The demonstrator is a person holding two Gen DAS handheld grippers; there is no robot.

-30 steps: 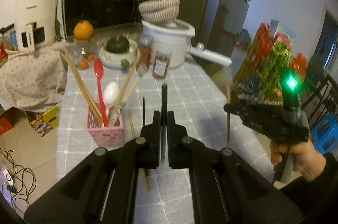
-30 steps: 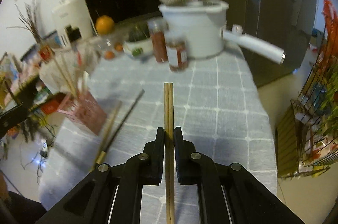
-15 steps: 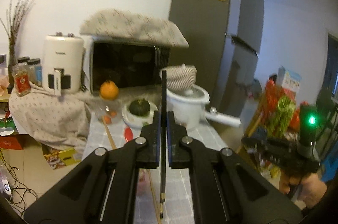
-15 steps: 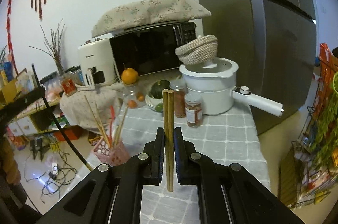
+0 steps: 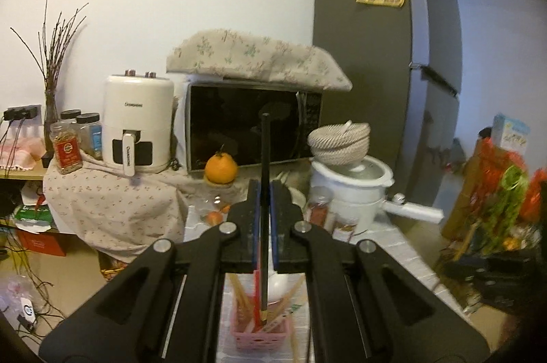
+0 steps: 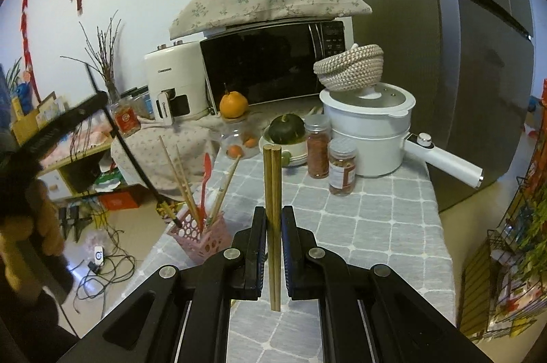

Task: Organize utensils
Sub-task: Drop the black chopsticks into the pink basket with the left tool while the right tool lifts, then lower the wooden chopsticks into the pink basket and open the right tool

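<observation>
The left hand-held gripper [image 5: 265,192] is clamped tight on a black chopstick [image 5: 264,209], which stands upright between its blue-lined pads. The stick's lower, brass-coloured tip hangs just over the pink utensil basket [image 5: 259,334], which sits directly beneath this hand-held gripper. Inside that basket stand wooden chopsticks, a red spoon [image 5: 255,305] and a white spoon [image 5: 278,286].

The right hand-held gripper [image 6: 272,226] is closed narrowly on 2 wooden chopsticks [image 6: 272,192], pressed side by side and upright, their squared tops rising well above the jaws and their lower ends poking out below. From this camera the pink basket lies ahead and to the left of the right hand-held gripper, at the near left edge of the worktop [image 6: 359,219], which wears a grey checked cloth. The left hand-held gripper appears at the far left of the same view, gripped by a person's hand [image 6: 37,226], with the black chopstick slanting down so that its tip reaches the basket's rim.

Ahead of the right hand-held gripper, across the worktop, are 2 spice jars [image 6: 342,171], a dark green squash on a plate [image 6: 286,128], a white pot [image 6: 367,123] with a woven basket on its lid, an orange [image 6: 234,104] on a glass jar, and a microwave [image 6: 273,62] beyond them.
</observation>
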